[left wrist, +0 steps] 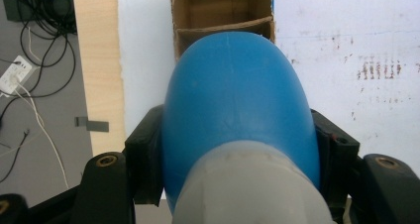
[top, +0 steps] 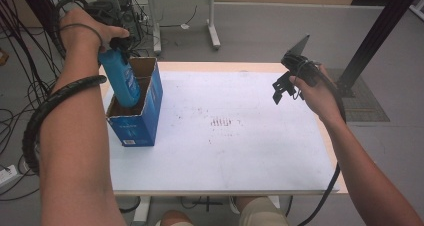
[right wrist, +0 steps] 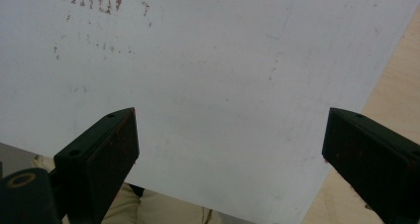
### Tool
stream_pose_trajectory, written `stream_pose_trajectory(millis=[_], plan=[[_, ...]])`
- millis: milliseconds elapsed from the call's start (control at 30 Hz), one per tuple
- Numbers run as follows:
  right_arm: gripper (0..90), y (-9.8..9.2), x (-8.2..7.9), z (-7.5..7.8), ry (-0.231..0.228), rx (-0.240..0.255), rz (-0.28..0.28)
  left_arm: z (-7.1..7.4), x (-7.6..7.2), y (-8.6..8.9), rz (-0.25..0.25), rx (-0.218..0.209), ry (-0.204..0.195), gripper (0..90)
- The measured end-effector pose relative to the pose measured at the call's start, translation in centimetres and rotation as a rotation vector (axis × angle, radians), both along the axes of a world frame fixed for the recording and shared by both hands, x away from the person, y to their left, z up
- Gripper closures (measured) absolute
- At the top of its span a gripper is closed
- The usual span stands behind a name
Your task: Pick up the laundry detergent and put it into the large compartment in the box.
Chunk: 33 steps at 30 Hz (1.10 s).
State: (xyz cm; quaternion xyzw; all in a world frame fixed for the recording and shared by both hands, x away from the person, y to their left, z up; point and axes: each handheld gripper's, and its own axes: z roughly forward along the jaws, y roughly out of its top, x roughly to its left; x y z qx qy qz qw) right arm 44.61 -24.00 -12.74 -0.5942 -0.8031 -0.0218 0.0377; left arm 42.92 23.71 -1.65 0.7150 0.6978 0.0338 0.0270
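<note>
The white sheet (top: 240,136) covering the table (top: 220,66) is the biggest thing here, marked with a patch of brownish stains (top: 221,121) to the right of the blue box. The blue box (top: 145,121) itself, an open-topped cardboard carton with a divider across its inside, stands at the sheet's left edge.

A blue bottle (top: 121,78) with a pale grey cap end hangs over the box, tilted, its rounded bottom already down inside the compartment on the person's side of the divider. The left gripper (top: 116,45) is pinching the bottle just below the cap, one jaw pressed on each flank, as the left gripper view makes plain. How deep the bottle has gone is hard to judge, since the box wall hides its lower end.

The step in hand looks like seating the bottle in that compartment. To do it well, straighten the bottle towards upright as it goes down, keep its base clear of the divider and the near wall so the light carton isn't dragged or tipped, and let go only once the base rests on the box floor.

The right gripper (top: 283,89) hangs well to the right of the box, jaws spread wide with nothing between them, over bare sheet.
</note>
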Motion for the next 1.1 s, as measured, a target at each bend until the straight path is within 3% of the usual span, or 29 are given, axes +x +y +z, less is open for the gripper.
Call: stream_pose_trajectory(millis=[1100], plan=[[7.5,0.4,0.4,-1.2,0.021,-0.013,0.0,-8.3,1.0,-0.3,-0.029,0.0,0.051,37.2]])
